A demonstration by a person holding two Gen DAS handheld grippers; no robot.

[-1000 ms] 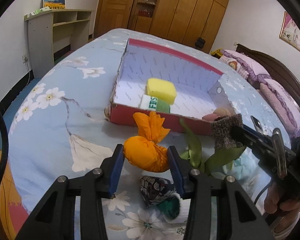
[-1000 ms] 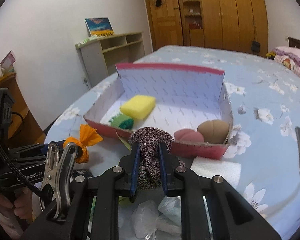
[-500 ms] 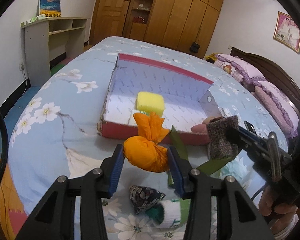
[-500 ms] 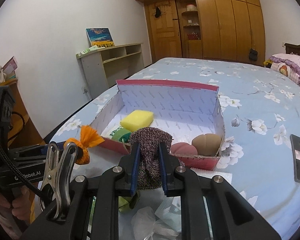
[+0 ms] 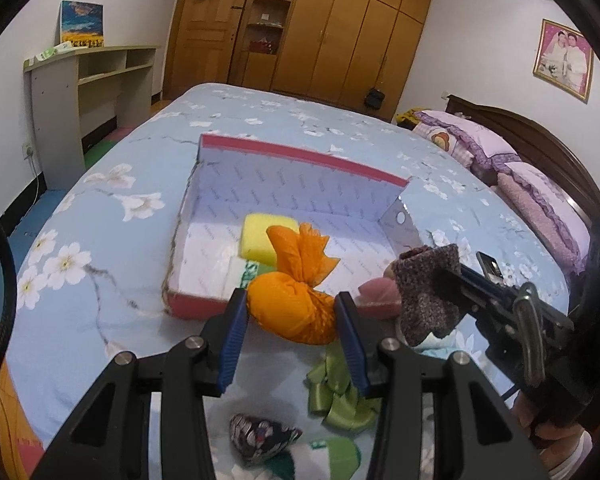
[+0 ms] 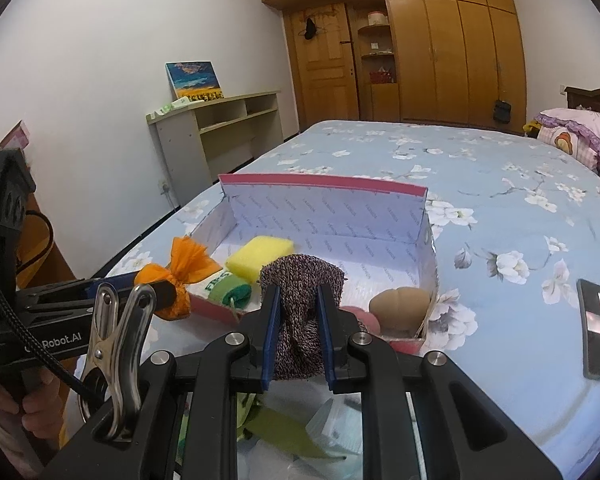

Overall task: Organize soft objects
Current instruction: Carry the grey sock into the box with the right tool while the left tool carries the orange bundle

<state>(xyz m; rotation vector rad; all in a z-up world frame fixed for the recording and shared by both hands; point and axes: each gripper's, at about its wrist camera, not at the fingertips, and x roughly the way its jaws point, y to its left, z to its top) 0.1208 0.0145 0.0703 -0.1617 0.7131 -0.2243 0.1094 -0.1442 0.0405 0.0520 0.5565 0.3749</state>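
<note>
Between my left gripper's (image 5: 290, 318) jaws sits the orange cloth bundle (image 5: 290, 308), clamped at its plump belly; it looks light and squashy. My right gripper (image 6: 298, 332) pinches the knitted sock (image 6: 300, 308), limp, mid-length. Beyond both lies the box (image 6: 324, 194), holding a yellow sponge (image 6: 260, 258).

The orange tied cloth bundle (image 5: 290, 304) hides part of the yellow sponge block (image 5: 260, 236) and most of the green-and-white rolled cloth (image 5: 244, 274) in the red-rimmed cardboard box (image 5: 300, 156). In the right wrist view, the speckled maroon knitted sock (image 6: 298, 320) covers most of the pink rounded cushion (image 6: 370, 320). The dark patterned fabric pouch (image 5: 260, 436) lies partly behind the left gripper's (image 5: 290, 338) frame, and the picture's bottom edge cuts off the pale crumpled plastic bag (image 6: 340, 432).
</note>
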